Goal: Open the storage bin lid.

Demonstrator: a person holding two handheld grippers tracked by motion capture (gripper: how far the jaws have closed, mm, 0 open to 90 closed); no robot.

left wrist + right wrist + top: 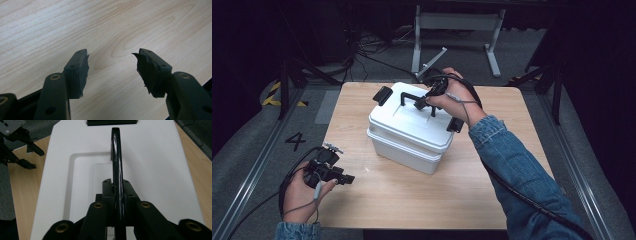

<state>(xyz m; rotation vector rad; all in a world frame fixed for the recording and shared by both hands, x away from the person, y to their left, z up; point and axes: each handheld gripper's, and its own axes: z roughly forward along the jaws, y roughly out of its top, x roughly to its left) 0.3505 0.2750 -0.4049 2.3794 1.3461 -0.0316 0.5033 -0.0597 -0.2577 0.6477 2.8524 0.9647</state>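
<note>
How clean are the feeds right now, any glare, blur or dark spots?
High view: wooden table evenly lit, surroundings nearly black. Right gripper view: white box lid bright but not blown out, glossy streak on the black handle. Left gripper view: wood grain sharp, near fingers slightly soft.

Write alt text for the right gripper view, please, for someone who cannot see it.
Two black jaws of the right gripper are clamped on the upright black handle of a white lidded box on a wooden table. The left gripper sits open at the upper left.
</note>
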